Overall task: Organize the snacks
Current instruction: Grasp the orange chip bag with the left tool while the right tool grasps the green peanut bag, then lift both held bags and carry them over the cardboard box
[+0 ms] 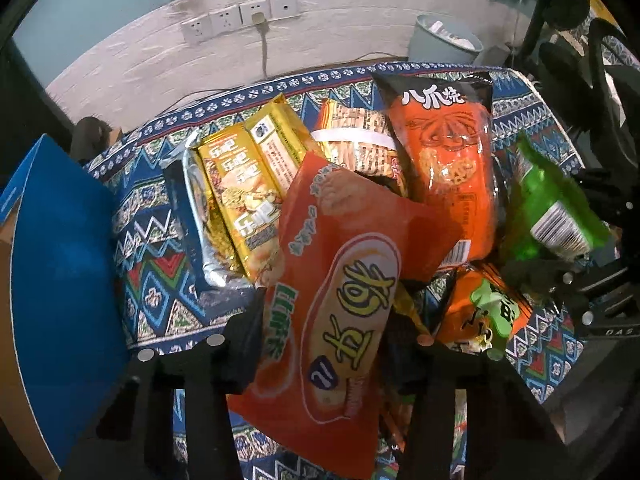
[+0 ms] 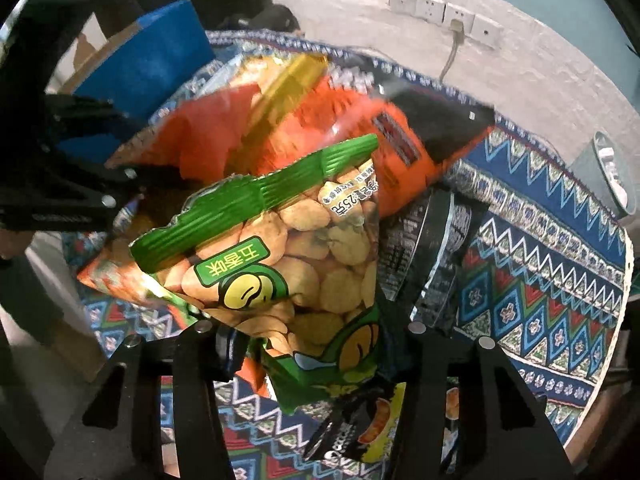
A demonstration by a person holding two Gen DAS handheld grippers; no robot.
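Observation:
A pile of snack bags lies on the patterned tablecloth (image 1: 160,292). My left gripper (image 1: 324,352) is shut on a red-orange snack bag (image 1: 344,280), which tilts up over the pile. Behind it lie a gold packet (image 1: 248,184), a striped yellow pack (image 1: 360,140) and an orange octopus-print bag (image 1: 444,160). My right gripper (image 2: 316,344) is shut on a green bag of beans (image 2: 304,264), held upright above the pile. That green bag (image 1: 552,208) also shows at the right of the left wrist view. A black packet (image 2: 436,248) lies just behind it.
A blue box (image 1: 60,280) with a cardboard flap stands at the table's left edge. A pale bin (image 1: 444,40) sits on the floor beyond the table, below wall sockets (image 1: 240,20) with a cable. A small orange-and-green bag (image 1: 488,312) and a black-and-yellow bag (image 2: 368,420) lie near the front.

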